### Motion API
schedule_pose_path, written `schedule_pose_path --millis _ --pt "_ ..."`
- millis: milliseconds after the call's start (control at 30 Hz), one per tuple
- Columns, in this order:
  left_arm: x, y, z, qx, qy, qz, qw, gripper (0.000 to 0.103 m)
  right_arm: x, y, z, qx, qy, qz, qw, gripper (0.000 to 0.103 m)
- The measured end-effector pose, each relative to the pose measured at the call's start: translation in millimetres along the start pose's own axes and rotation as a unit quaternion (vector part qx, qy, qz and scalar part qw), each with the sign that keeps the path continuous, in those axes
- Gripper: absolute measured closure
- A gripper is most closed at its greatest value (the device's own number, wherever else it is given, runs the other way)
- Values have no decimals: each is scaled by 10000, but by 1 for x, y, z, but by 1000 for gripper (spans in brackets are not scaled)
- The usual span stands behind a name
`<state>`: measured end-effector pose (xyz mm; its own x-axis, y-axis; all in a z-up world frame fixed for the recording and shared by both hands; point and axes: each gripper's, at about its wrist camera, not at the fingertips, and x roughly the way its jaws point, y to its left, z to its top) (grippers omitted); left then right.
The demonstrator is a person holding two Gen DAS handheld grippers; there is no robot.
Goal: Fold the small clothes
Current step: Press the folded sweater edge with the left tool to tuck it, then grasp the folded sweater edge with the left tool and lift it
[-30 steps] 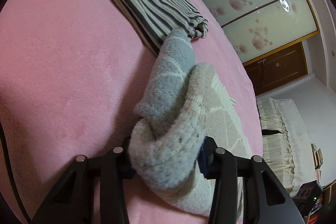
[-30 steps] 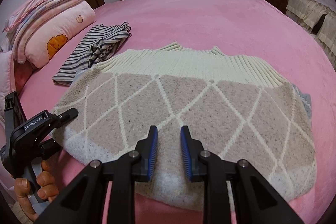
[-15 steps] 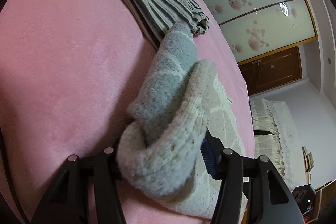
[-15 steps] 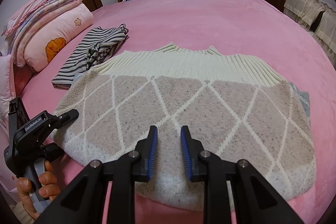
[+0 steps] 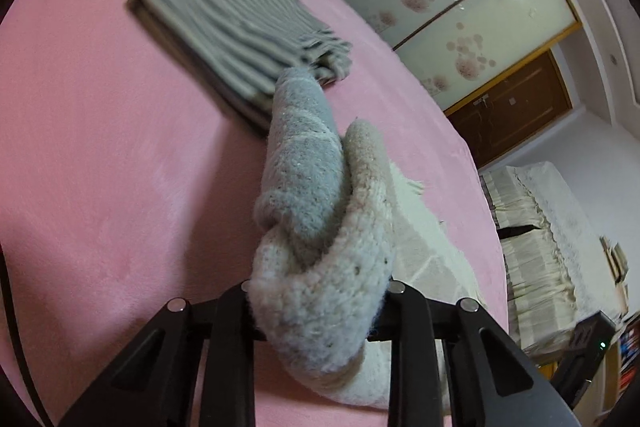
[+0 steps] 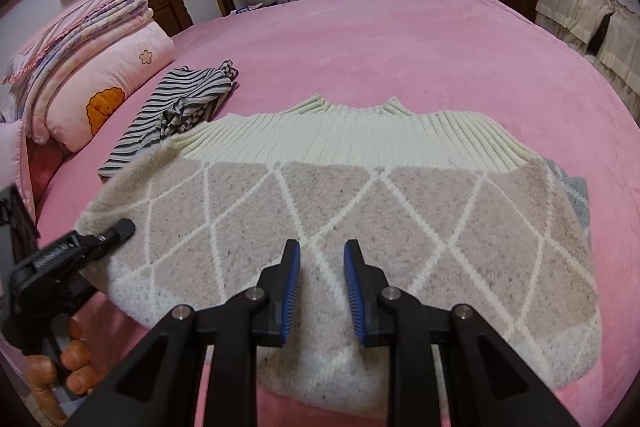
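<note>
Left gripper (image 5: 320, 301) pinching bunched sweater (image 6: 352, 223) corner, lifted off pink bed (image 6: 400, 47). Right gripper (image 6: 322, 291) parted, low over sweater's near hem. Striped garment (image 6: 180, 111) beyond, beside pillows (image 6: 100, 87).

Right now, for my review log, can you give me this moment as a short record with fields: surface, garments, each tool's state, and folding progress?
surface: pink bed cover
main garment: diamond-pattern sweater, lying flat, ribbed band on the far side
other garment: striped garment, folded, past the sweater's left corner
left tool: shut on the sweater's bunched left edge, raised off the bed
right tool: open, empty, over the sweater's near edge
progress: fold of the left side begun, not laid over
</note>
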<state>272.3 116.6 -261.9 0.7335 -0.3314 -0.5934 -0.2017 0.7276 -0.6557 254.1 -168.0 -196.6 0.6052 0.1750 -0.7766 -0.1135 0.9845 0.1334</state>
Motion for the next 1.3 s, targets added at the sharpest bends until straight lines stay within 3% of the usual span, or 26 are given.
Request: schedule_pose_path --millis 133,200,367,533,800,1067,1300 --pt "-14 -28 4 280 -131 -116 9995 81 3 9 6 -196 -145 53 9997 82" --pt "-20 -41 6 371 -179 -146 9990 81 7 15 10 -313 -206 69 9993 88" --pt "-28 -46 15 259 -215 -229 9992 81 24 22 19 -513 -308 -116 9981 95" --pt "-28 -47 15 253 -168 -322 9990 81 61 6 14 -431 105 -161 9989 97" --pt "-31 -90 9 726 -137 -592 9955 81 68 10 9 -632 96 -238 9977 97" --pt "-25 -148 -5 1239 15 -754 9894 81 44 -16 19 -134 151 393 9990 97" --pt "-1 -202 -31 1655 225 -754 9831 81 -16 -69 19 318 -329 495 9977 95"
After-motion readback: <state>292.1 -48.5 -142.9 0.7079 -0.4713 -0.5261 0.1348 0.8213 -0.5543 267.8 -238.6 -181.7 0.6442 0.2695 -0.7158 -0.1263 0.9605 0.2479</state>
